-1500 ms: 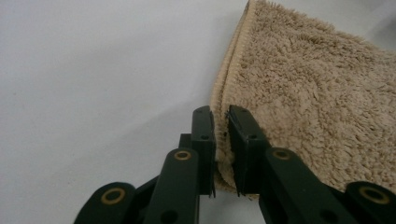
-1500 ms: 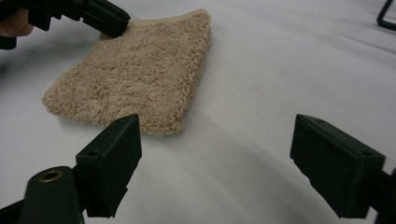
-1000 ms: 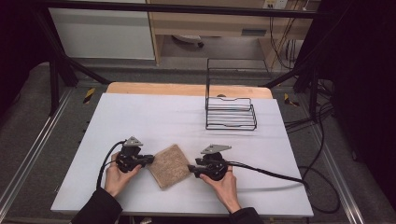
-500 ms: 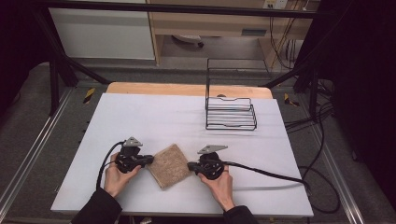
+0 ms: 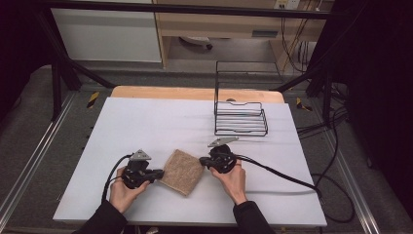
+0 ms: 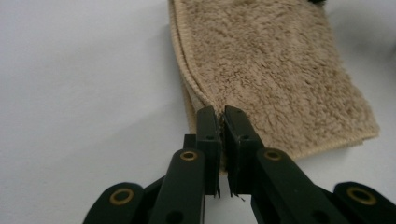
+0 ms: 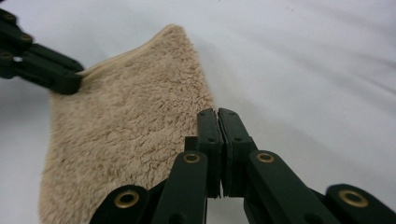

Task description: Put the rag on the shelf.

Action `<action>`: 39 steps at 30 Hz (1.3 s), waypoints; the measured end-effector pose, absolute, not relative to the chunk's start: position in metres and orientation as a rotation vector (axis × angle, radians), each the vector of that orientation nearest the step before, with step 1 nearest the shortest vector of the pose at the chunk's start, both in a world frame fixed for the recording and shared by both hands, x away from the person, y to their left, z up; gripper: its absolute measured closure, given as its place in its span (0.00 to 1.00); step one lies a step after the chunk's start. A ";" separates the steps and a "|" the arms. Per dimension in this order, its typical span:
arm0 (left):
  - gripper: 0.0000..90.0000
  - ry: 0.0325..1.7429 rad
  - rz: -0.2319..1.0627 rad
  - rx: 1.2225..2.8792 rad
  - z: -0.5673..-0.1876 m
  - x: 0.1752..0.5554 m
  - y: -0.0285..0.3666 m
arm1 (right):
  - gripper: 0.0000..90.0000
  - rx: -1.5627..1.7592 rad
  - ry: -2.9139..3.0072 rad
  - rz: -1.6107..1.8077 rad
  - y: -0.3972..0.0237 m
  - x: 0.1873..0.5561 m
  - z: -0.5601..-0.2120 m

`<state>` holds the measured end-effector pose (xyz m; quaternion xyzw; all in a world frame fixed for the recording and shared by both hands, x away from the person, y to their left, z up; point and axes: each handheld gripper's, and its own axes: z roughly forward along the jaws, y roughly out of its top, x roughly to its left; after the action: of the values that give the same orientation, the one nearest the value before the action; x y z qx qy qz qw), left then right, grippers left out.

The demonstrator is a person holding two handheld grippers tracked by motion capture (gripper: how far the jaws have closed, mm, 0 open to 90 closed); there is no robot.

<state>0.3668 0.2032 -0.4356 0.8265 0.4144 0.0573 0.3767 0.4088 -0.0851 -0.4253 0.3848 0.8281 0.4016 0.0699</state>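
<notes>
A folded tan terry cloth (image 5: 182,171) lies flat on the white bench (image 5: 146,122), near the near edge and roughly midway between left and right, turned so its corners point outward like a diamond. The left tool (image 5: 158,173) comes in from the left, held in the person's left hand (image 5: 124,191), and its tips meet the cloth's left corner; in the left gripper view the left tool (image 6: 222,114) has its two black jaws clenched on the stitched hem of the cloth (image 6: 275,70), with a sliver of fabric caught between them. The right tool (image 5: 202,162) comes in from the right, held in the right hand (image 5: 234,180), and reaches the cloth's right corner. In the right gripper view the right tool (image 7: 218,114) has its jaws pressed together at the cloth's (image 7: 126,135) right edge, but I cannot tell whether any fabric is pinched between them. That view also shows the other tool's jaws touching the cloth's far-left corner. A black wire rack (image 5: 241,117) stands farther back on the right side of the bench, well apart from the cloth. Black cables (image 5: 282,173) trail from the tools across the bench.
</notes>
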 end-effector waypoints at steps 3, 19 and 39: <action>0.94 1.071 0.150 2.094 -0.436 0.365 0.201 | 0.99 1.119 2.471 1.195 -0.083 0.413 -0.430; 0.45 1.064 0.266 2.065 -0.425 0.376 0.207 | 0.63 1.073 2.397 1.225 -0.095 0.411 -0.423; 0.25 1.110 0.301 2.105 -0.427 0.430 0.173 | 0.07 1.192 2.361 1.255 -0.157 0.379 -0.430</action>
<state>0.4303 0.1731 -0.4275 0.8176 0.4314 0.1168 0.3631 0.3794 -0.1570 -0.4303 0.4048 0.8019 0.4262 0.1068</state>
